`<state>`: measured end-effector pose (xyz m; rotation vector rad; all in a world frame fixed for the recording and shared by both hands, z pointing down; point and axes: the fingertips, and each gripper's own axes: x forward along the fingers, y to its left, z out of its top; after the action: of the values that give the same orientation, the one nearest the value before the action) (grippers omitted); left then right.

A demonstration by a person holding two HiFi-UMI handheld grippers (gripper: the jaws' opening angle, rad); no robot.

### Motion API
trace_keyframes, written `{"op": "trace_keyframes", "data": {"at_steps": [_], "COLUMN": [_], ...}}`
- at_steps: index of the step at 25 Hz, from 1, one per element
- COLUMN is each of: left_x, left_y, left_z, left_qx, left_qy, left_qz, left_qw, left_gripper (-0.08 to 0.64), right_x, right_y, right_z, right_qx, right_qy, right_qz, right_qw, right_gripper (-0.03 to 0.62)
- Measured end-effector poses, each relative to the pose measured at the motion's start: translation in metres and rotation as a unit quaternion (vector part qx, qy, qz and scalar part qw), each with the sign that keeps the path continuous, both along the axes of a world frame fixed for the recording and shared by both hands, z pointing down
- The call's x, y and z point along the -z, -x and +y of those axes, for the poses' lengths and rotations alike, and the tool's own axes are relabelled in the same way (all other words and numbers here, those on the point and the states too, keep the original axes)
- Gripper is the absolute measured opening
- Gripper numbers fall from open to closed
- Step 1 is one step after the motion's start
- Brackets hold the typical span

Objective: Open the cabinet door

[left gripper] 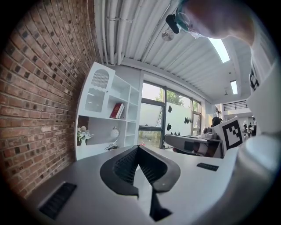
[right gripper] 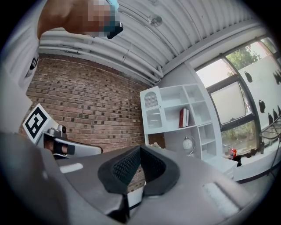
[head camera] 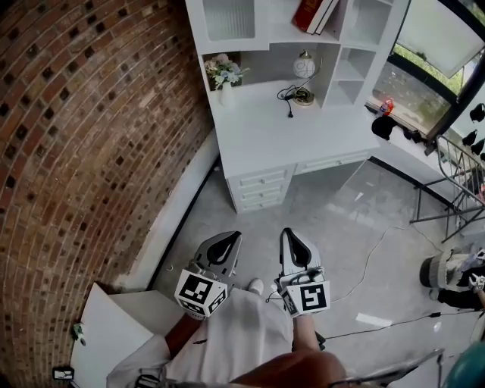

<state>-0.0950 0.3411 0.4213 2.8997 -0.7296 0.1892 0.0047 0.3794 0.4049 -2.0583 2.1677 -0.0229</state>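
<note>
A white desk (head camera: 258,144) with a shelf unit stands against the brick wall. The cabinet door (head camera: 227,18) with ribbed glass is at the unit's upper left and looks closed. It also shows in the left gripper view as the cabinet door (left gripper: 97,92), and in the right gripper view as the cabinet door (right gripper: 153,112). My left gripper (head camera: 230,237) and right gripper (head camera: 289,232) hover side by side over the floor, close to my body and well short of the desk. Both have their jaws together with nothing between them, as the left gripper (left gripper: 138,148) and right gripper (right gripper: 140,148) show.
A brick wall (head camera: 83,151) runs along the left. On the desk stand a flower vase (head camera: 224,76) and a round lamp (head camera: 305,68), with red books (head camera: 309,12) above. Drawers (head camera: 261,189) face me. A metal rack (head camera: 455,186) and a floor cable (head camera: 371,261) lie to the right.
</note>
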Motion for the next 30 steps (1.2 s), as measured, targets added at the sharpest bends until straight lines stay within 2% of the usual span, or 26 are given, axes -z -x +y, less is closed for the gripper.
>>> {"op": "trace_keyframes", "data": {"at_steps": [5,8,11,14,20,25,30], "left_x": [-0.002,-0.009,-0.011,-0.006,-0.01,-0.008,0.006], "left_y": [0.005,-0.001,-0.013,-0.018,-0.021,-0.019,-0.015], "left_z": [-0.014,-0.03,-0.043,-0.064,-0.111,-0.163,-0.214], "left_qx": [0.008,0.012,-0.005,-0.011,-0.004,0.0,-0.005], "left_qy": [0.009,0.018,0.026,0.016,0.015,0.023,0.024], "left_qz": [0.005,0.008,0.006,0.001,-0.003,0.008,0.023], "left_qw": [0.9999,0.9997,0.9996,0.9998,0.9999,0.9997,0.9994], "left_gripper": [0.009,0.009,0.009,0.009,0.009,0.009,0.009], "right_x": [0.009,0.004,0.006,0.012,0.008,0.0,0.029], "right_y": [0.002,0.0,-0.005,-0.009,-0.008,-0.005,-0.001], "right_z": [-0.009,-0.023,-0.035,-0.051,-0.097,-0.147,-0.2], "right_qx": [0.001,0.001,-0.006,-0.014,-0.008,0.0,-0.009], "right_qy": [-0.011,0.001,0.002,0.0,0.011,0.034,0.014], "right_qz": [-0.011,-0.005,-0.007,-0.007,-0.001,0.011,0.016], "right_qw": [1.0,1.0,1.0,1.0,1.0,0.999,1.0], "right_gripper": [0.011,0.011,0.011,0.011,0.011,0.011,0.011]}}
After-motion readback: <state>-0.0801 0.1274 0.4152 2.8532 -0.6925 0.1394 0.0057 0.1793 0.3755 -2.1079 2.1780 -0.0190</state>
